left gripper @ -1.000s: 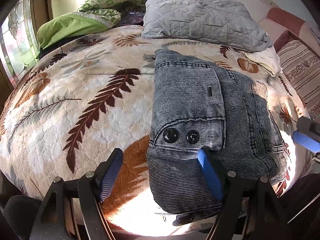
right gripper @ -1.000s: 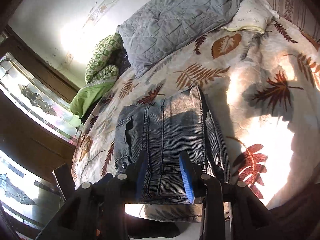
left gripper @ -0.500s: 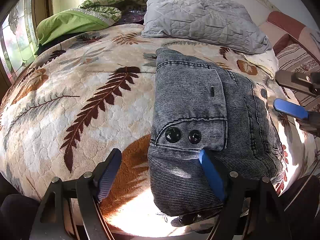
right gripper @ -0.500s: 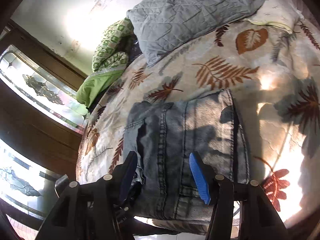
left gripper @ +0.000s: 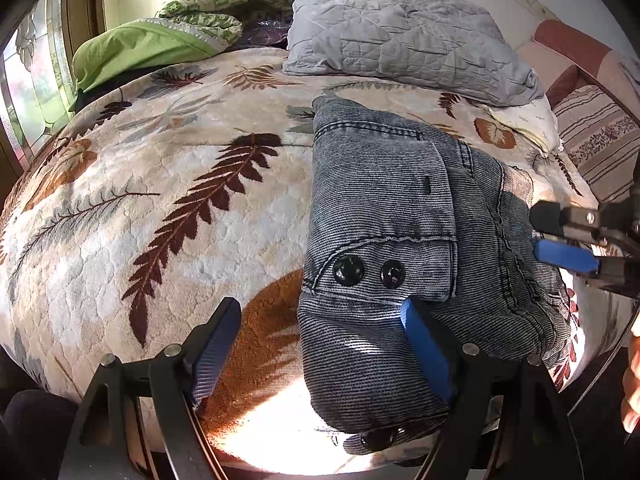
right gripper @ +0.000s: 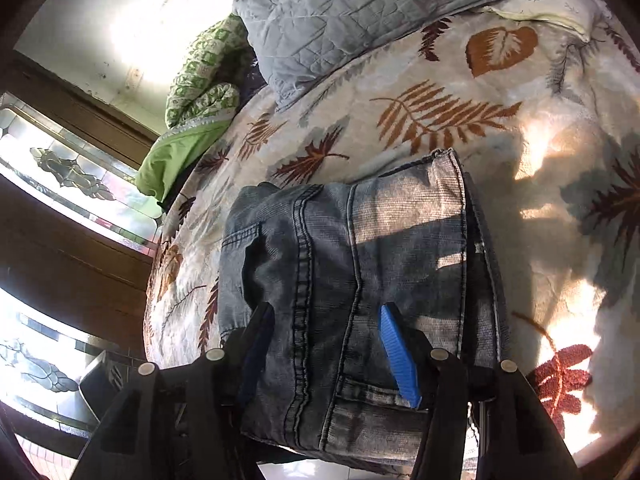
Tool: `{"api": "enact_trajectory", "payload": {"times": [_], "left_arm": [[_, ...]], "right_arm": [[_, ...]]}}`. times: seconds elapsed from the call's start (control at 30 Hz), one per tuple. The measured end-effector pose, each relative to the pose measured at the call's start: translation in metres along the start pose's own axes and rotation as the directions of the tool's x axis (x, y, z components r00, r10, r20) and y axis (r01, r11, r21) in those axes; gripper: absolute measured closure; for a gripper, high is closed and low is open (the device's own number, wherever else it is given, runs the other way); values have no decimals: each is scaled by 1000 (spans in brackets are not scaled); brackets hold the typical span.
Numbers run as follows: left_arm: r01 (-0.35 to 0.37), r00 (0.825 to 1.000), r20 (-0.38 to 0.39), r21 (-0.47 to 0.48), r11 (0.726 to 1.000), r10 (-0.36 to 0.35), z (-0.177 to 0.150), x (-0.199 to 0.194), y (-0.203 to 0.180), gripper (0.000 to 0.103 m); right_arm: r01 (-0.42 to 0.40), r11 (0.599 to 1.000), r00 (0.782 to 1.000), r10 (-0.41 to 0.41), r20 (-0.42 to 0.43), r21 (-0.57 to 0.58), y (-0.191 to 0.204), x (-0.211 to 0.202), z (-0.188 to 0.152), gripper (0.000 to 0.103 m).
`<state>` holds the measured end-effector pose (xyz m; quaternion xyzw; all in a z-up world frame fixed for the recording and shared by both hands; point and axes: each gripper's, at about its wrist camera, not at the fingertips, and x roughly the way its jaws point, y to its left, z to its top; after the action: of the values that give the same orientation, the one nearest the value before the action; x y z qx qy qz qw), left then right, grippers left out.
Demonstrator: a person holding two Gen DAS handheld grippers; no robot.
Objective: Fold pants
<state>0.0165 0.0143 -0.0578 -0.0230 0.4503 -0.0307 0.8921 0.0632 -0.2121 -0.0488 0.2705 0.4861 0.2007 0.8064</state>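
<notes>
Right claw [right gripper: 326,354], jaws just widened over the folded pants [right gripper: 360,280] on the bed [left gripper: 180,200], grips nothing; left claw [left gripper: 320,352] open, empty beside them. Fold likely finished.

Your left claw [left gripper: 320,354] is hanging wide open over the near edge of the bed [left gripper: 160,208], right pad over the folded pants [left gripper: 384,216]. Your right claw [left gripper: 560,240] pokes in from the right, jaws parted, over the pants' right side.

One pair of folded pants [left gripper: 384,216], two grippers (both blue-padded), one grey pillow [left gripper: 400,36].
</notes>
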Motion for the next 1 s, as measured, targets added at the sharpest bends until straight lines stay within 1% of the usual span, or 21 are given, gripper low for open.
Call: {"api": "enact_trajectory", "payload": {"times": [0.07, 0.13, 0.17, 0.23, 0.27, 0.33, 0.37, 0.4, 0.47, 0.5, 0.57, 0.67, 0.7, 0.73, 0.77, 0.8, 0.83, 0.87, 0.93, 0.97, 1.0], "left_arm": [[1, 1000, -3, 2, 1000, -1, 0, 0, -2, 20], [0, 1000, 1, 4, 1000, 0, 0, -3, -1, 20], [15, 1000, 2, -5, 1000, -15, 1, -6, 1, 20], [77, 997, 16, -75, 994, -76, 4, -16, 14, 20], [116, 993, 37, -126, 985, -113, 5, -22, 24, 20], [198, 980, 45, -242, 950, -193, 5, -27, 48, 20], [250, 967, 36, -315, 916, -252, 3, -25, 61, 20], [315, 944, 31, -385, 867, -329, 0, -20, 72, 20], [416, 881, 12, -493, 764, -472, -9, -6, 85, 20], [429, 862, 2, -534, 729, -506, -14, 0, 88, 20], [442, 835, -16, -577, 686, -551, -19, 11, 86, 21], [503, 776, -21, -582, 639, -630, -19, 14, 70, 22], [513, 768, -31, -567, 644, -640, -17, 14, 63, 22], [503, 783, -38, -550, 667, -621, -15, 11, 58, 22], [500, 786, -43, -543, 675, -616, -15, 11, 56, 22], [498, 787, -46, -540, 678, -615, -15, 9, 55, 27], [478, 799, -59, -540, 692, -598, -15, 8, 54, 41], [463, 807, -74, -537, 706, -586, -14, 8, 55, 50], [463, 805, -73, -543, 701, -588, -14, 7, 57, 53], [456, 811, -75, -539, 708, -580, -13, 7, 58, 56], [449, 819, -83, -523, 724, -568, -12, 7, 57, 58]], "right_arm": [[45, 998, 998, -47, -51, -34, -7, 11, -12, 38], [41, 998, 999, -43, -33, -53, -11, 11, -18, 38], [63, 997, 997, -65, -35, -51, -8, 8, -18, 38], [104, 993, 994, -105, -22, -63, 0, 0, -19, 38], [95, 992, 995, -96, -6, -83, 4, -4, -20, 38], [87, 989, 996, -87, 4, -118, 7, -8, -25, 37], [95, 989, 995, -97, -9, -116, 4, -5, -28, 36], [100, 989, 994, -104, -28, -108, 0, 0, -31, 36], [77, 993, 997, -79, -21, -86, -11, 4, -36, 35], [64, 995, 998, -65, -5, -80, -12, 3, -37, 35], [56, 995, 998, -57, -3, -77, -14, 3, -38, 35], [38, 996, 999, -39, -5, -76, -16, 2, -38, 35], [31, 997, 999, -31, -4, -76, -17, 2, -38, 35], [24, 997, 1000, -24, -1, -74, -18, 1, -39, 35], [17, 997, 1000, -17, 1, -71, -20, 1, -39, 35], [12, 998, 1000, -12, 3, -68, -20, 1, -39, 35], [10, 998, 1000, -9, 3, -66, -21, 1, -39, 35], [10, 998, 1000, -10, 3, -67, -21, 0, -39, 35], [15, 997, 1000, -15, 0, -73, -20, 1, -39, 35], [21, 997, 1000, -21, -2, -78, -19, 2, -39, 35], [25, 996, 1000, -26, -5, -82, -18, 2, -38, 35]]}}
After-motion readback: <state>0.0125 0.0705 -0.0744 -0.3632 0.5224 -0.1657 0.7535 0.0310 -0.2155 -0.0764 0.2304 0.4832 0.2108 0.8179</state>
